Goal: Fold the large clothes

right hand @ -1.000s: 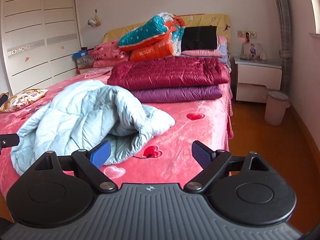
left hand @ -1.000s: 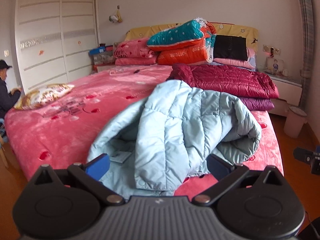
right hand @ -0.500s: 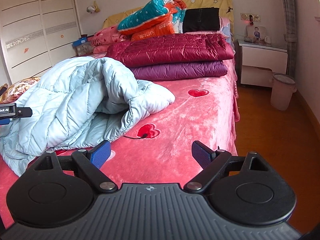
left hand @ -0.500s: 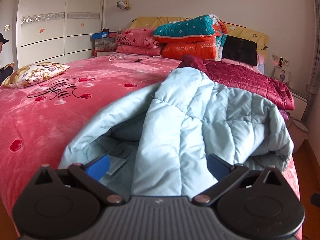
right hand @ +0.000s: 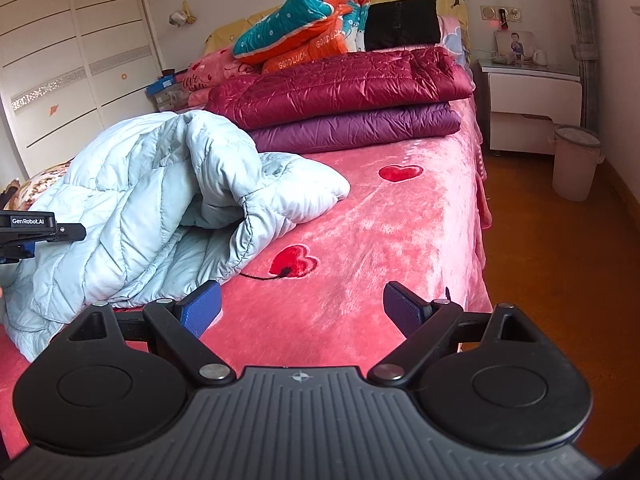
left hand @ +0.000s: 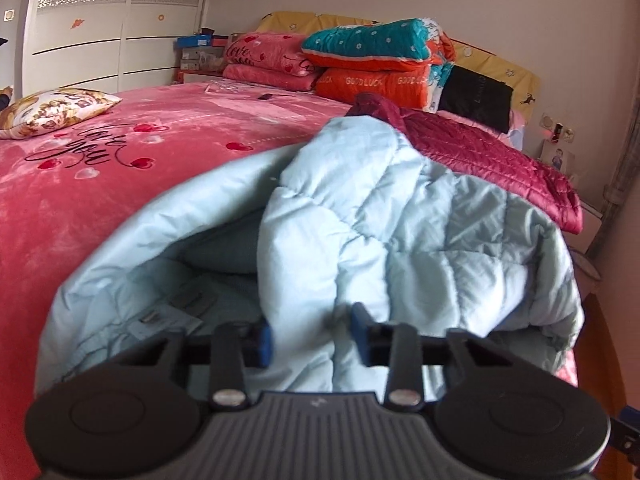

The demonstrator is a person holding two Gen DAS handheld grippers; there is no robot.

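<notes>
Both claws have dropped closer to the pale blue jacket [left hand: 400, 232], crumpled at mid-frame on the pink bed [right hand: 360, 232]. Left claw [left hand: 312, 340] is closing on a quilted fold; a shallow bite on slick fabric could slip. Right claw [right hand: 300, 308] gapes empty over bare blanket, lower centre. Only the right view shows the folded maroon coats [right hand: 340, 88] stacked beyond
</notes>
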